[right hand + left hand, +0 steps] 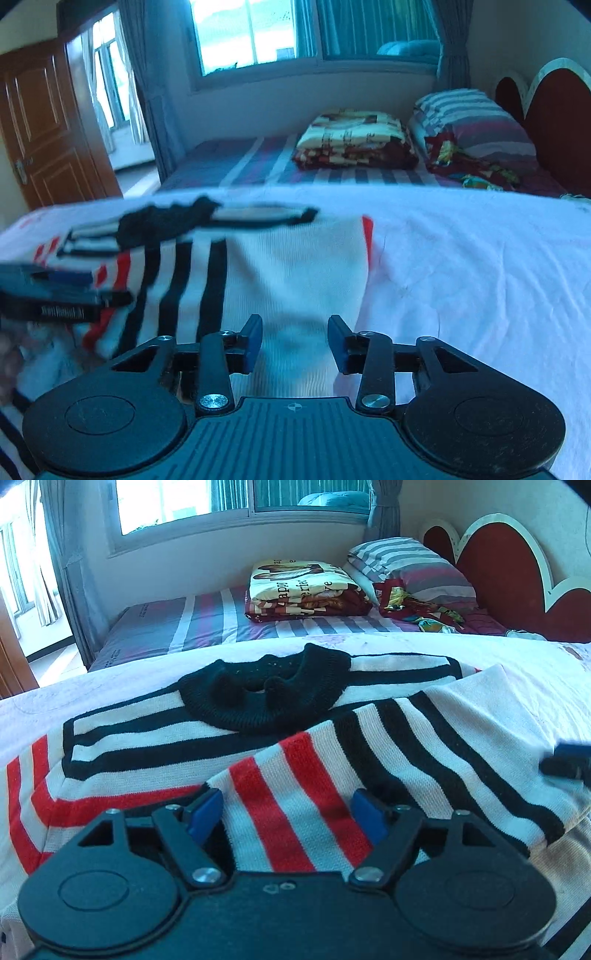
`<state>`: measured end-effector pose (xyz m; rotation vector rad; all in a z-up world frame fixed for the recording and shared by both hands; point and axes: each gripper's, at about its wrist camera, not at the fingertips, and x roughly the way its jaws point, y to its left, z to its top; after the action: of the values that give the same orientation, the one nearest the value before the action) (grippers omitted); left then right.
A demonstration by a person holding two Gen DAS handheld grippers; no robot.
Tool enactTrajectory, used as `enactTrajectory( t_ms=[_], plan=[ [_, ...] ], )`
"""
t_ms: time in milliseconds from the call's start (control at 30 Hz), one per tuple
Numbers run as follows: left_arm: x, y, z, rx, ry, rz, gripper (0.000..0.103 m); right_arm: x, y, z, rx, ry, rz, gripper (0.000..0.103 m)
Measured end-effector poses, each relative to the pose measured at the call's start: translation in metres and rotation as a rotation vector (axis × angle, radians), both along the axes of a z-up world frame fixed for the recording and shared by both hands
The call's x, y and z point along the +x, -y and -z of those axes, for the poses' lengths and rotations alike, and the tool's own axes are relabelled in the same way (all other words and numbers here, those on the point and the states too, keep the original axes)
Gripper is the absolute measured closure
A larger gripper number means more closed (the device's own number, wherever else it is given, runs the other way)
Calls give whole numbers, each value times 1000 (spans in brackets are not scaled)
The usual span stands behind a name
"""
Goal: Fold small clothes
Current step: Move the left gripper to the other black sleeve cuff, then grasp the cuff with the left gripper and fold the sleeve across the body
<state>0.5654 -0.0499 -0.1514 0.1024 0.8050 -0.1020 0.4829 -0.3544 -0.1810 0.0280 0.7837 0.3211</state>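
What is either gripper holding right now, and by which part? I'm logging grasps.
Nothing. The left gripper and right gripper both have open jaws over the striped sweater, with no fabric pinched.
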Motion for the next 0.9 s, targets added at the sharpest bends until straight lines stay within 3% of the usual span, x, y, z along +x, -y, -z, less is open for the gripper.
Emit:
enactTrajectory(
  t_ms=[67, 133, 200, 267, 400, 500, 700, 900],
  plan=[
    [-1, 0, -3, 5, -5, -11, 25, -3, -4, 1, -19, 14, -3, 63],
    [-10, 2, -11, 16, 17, -21, 33, -5, 0, -5, 16, 21, 13, 63],
    [-26, 0, -14, 13, 67, -16, 32, -10, 6, -8, 49, 29, 20, 63],
    [-33, -3, -2, 25, 28, -19, 29, -10, 4, 0, 19, -8, 11, 63],
    [-35, -13, -4, -27, 27, -45, 27, -14, 7, -5, 29, -4, 27, 63],
    [-54, -33, -17, -77, 87, -86, 30, -26, 17, -20, 70, 25, 72, 63],
    [-143, -143, -26, -239, 164, -304, 39, -58, 23, -30, 144, -7, 171, 63],
    [-234, -295, -33, -324, 218, -689, 58, -94, -5, -44, 224, -26, 228, 63]
  ],
)
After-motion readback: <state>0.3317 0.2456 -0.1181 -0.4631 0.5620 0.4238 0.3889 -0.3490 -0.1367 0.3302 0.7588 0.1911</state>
